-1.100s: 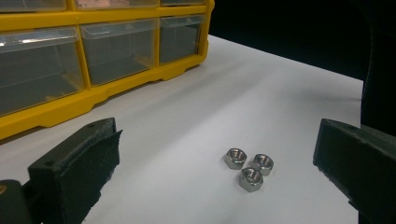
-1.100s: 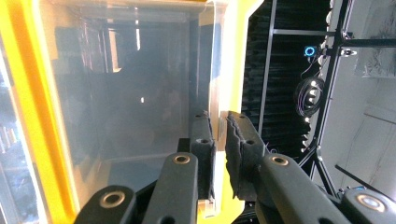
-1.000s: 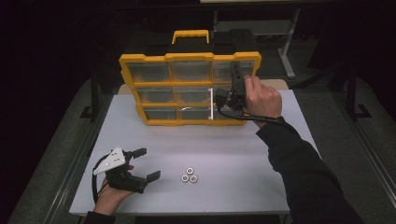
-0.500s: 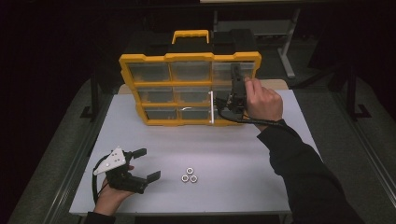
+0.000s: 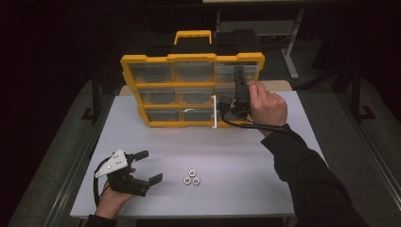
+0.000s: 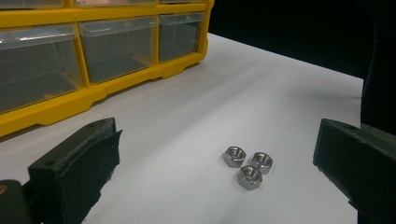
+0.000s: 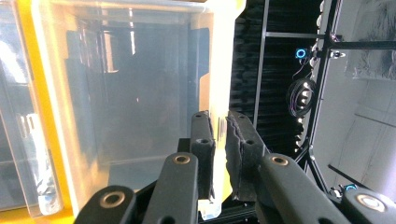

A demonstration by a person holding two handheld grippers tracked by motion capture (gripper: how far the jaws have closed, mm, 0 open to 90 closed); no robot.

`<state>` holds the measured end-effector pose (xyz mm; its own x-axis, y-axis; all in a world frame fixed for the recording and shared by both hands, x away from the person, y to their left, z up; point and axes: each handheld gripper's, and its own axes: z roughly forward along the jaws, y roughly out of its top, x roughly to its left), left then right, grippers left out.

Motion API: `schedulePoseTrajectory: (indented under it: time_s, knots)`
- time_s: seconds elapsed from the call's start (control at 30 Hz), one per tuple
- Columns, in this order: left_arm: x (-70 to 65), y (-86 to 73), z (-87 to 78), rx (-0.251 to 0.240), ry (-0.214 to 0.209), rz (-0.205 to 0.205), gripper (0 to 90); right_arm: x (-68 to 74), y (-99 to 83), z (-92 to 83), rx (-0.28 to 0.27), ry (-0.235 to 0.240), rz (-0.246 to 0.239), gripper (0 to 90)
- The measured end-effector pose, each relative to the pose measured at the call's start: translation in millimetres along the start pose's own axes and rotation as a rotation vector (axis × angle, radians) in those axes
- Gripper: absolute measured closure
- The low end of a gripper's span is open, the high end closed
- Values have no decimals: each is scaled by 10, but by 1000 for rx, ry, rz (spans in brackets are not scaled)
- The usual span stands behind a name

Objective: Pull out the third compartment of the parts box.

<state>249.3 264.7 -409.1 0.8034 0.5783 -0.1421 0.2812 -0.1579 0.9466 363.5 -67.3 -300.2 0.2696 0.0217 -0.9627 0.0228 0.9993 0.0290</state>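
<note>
A yellow organizer (image 5: pixel 189 87) with several clear drawers stands upright at the back of the white table (image 5: pixel 246 156). At its right-hand column, my right gripper (image 5: pixel 224 105) is held by a hand. In the right gripper view the gripper (image 7: pixel 219 119) is shut on the thin edge of a clear drawer (image 7: pixel 140 93). Three steel nuts (image 5: pixel 191 178) lie together near the front of the table. My left gripper (image 5: pixel 150 166) rests just left of them, open. In the left gripper view the gripper (image 6: pixel 215 135) has nothing between its jaws, and the nuts (image 6: pixel 247 165) lie ahead.
The organizer (image 6: pixel 70 100) has a yellow carry handle (image 5: pixel 193 36) on top. Dark metal frames and floor surround the table. A black cable (image 5: pixel 255 125) trails from the right gripper along the sleeve.
</note>
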Motion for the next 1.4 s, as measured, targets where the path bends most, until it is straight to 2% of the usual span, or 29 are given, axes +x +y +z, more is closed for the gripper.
schedulePoseTrajectory:
  time_s: [0.53, 0.6, 0.83, 1.3, 1.4]
  knots:
    - [11, 3, -3, 7, -1, 18, 0, -37, -23, -143, -8, 5, 1, 807]
    - [3, 2, -1, 1, -1, 8, 0, -39, -27, -165, -10, 1, -2, 807]
    - [1, 5, 8, 2, -5, 17, 0, -51, -38, -253, -13, -3, -6, 806]
    - [-10, 2, 13, -3, -5, 3, 0, -77, -16, -353, -17, -7, -15, 807]
    - [-5, 6, 13, -4, -6, 13, 0, -85, -2, -378, -19, -9, -16, 807]
